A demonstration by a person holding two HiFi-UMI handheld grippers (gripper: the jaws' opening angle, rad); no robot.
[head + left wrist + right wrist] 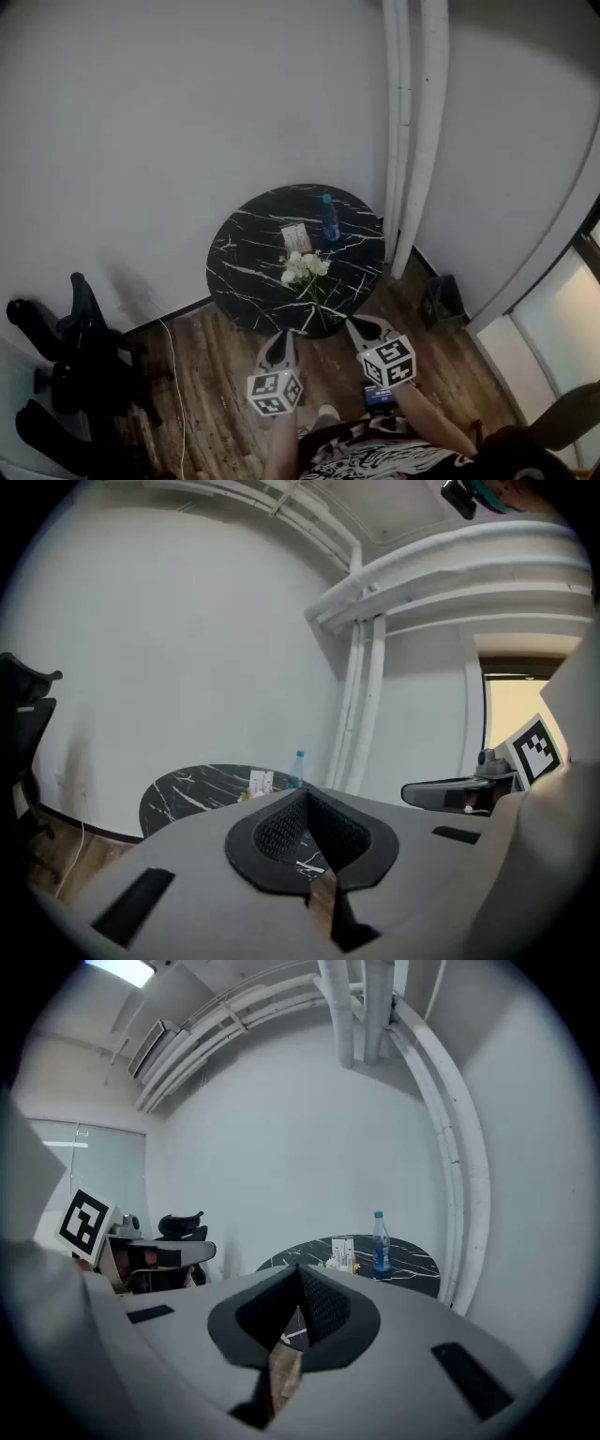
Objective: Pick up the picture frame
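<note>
- Black marble round table (246, 272), veined in white, is standing on the dark wooden plank floor (216, 375) close against the plain white wall (187, 112).
- Small pale rectangular picture frame (295, 236) is standing upright near the table's middle, slightly toward the far side, with neither gripper touching it.
- Clear plastic bottle with a blue label and cap (330, 221) is standing upright just beside the frame, on its right and apart from it.
- Bunch of white flowers with green stems (305, 267) is lying on the table's near half, directly between the frame and the two grippers, its stems pointing toward the near rim.
- Grey left gripper (281, 337) is hovering at the table's near rim, pointing toward the frame, with its jaws pressed together and nothing between them.
- Grey right gripper (358, 327) is hovering alongside it, also at the near rim, with its jaws likewise closed together on nothing.
- Two white pipes (412, 141) are running down the wall just to the right of the table.
- Black office chair (80, 366) is standing at the left, well apart from the table, and a thin pale cable (176, 375) is trailing across the floor between the two.
- Small dark object (442, 300) is sitting on the floor by the wall at the right; I cannot tell what it is.
</note>
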